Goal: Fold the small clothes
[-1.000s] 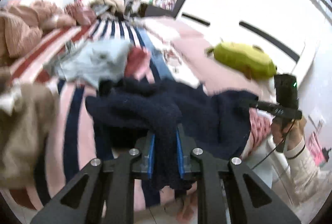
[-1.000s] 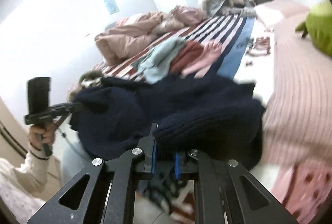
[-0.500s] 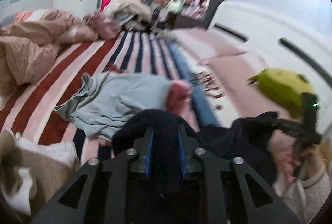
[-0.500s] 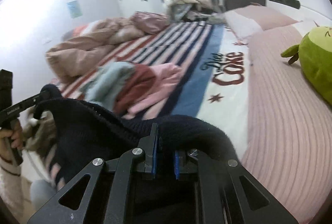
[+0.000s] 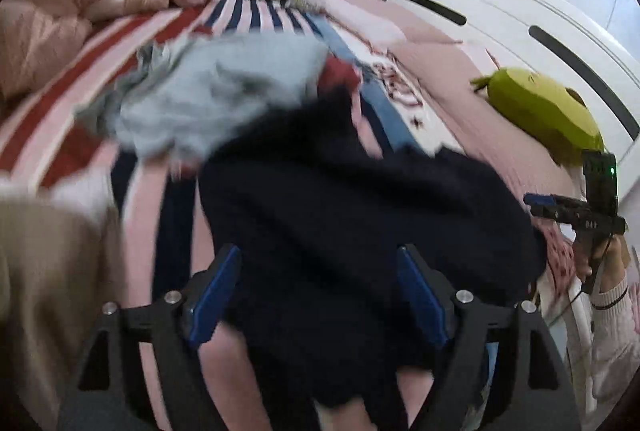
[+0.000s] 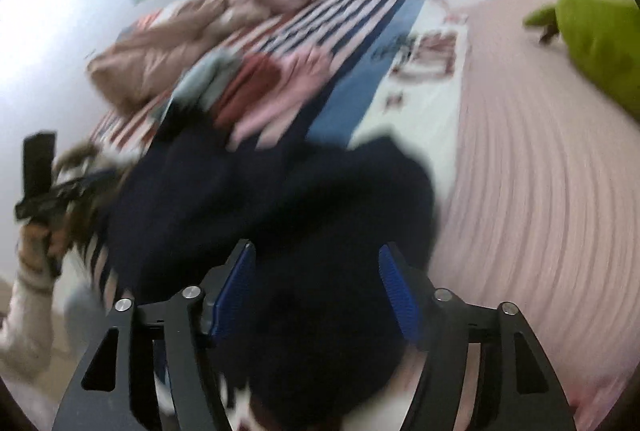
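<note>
**Jaws let go of the dark knit**

Both sets of jaws are opening: the left gripper [image 5: 316, 295] and right gripper [image 6: 318, 291] each stand wide, blue pads clear of the fuzzy navy knitted garment [image 5: 360, 215], which lies between them without being pinched. It rests bunched on the striped bedspread [image 5: 132, 43] at the near edge. A rumpled pale-blue garment [image 5: 208, 99] and a dark-red one [image 6: 252, 79] lie beyond, apparently unfolded, so most folding seems left.
</note>
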Motion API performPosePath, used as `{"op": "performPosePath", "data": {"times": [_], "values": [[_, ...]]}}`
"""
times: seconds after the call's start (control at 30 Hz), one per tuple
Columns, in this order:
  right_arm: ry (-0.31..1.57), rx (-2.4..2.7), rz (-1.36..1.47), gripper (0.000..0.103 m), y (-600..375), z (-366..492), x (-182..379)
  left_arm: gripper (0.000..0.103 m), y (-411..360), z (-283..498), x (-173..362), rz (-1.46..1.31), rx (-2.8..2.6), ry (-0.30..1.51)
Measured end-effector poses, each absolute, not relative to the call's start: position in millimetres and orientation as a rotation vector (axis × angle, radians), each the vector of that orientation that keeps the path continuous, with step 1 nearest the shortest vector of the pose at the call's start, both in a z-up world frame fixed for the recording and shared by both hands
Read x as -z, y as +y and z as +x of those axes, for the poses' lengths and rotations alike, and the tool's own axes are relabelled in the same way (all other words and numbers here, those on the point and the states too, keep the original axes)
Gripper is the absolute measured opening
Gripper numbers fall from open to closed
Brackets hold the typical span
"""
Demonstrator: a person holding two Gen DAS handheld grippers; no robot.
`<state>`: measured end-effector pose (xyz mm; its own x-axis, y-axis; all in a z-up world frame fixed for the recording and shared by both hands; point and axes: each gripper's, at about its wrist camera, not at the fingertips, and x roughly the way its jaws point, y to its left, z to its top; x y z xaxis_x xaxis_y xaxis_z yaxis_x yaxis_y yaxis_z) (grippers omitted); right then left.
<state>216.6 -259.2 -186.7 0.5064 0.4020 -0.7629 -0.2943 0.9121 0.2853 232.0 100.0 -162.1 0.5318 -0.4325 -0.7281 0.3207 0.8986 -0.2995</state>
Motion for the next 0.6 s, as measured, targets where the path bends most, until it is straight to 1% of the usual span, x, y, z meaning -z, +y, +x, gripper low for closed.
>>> {"op": "performPosePath", "data": {"times": [0.1,0.13,0.17,0.2,0.23,0.27,0.3,0.33,0.37,0.5,0.6], "values": [[0.992,-0.411,0.159,0.066,-261,190,208,0.075,98,215,180,-0.163,0.460,0.928],[0.985,-0.407,0.165,0.066,-260,186,213,0.069,97,213,185,-0.170,0.452,0.929],[0.964,-0.406,0.167,0.063,-259,182,216,0.064,97,212,188,-0.189,0.452,0.930],[0.949,-0.408,0.169,0.052,-258,180,218,0.052,96,210,191,-0.216,0.457,0.932],[0.939,-0.412,0.178,0.041,-257,178,219,0.037,97,207,193,-0.246,0.456,0.931],[0.928,-0.405,0.191,0.026,-256,176,219,0.036,96,203,193,-0.253,0.456,0.929],[0.919,-0.385,0.182,0.017,-256,174,218,0.029,95,197,191,-0.240,0.447,0.921],[0.909,-0.373,0.163,0.012,-255,171,216,0.027,94,192,189,-0.214,0.434,0.913],[0.905,-0.369,0.156,0.009,-255,170,214,0.026,95,188,186,-0.198,0.426,0.902],[0.914,-0.360,0.123,0.006,-259,156,211,0.025,108,163,186,-0.191,0.419,0.900],[0.922,-0.343,0.115,0.006,-262,151,213,0.024,117,146,189,-0.197,0.420,0.907]]}}
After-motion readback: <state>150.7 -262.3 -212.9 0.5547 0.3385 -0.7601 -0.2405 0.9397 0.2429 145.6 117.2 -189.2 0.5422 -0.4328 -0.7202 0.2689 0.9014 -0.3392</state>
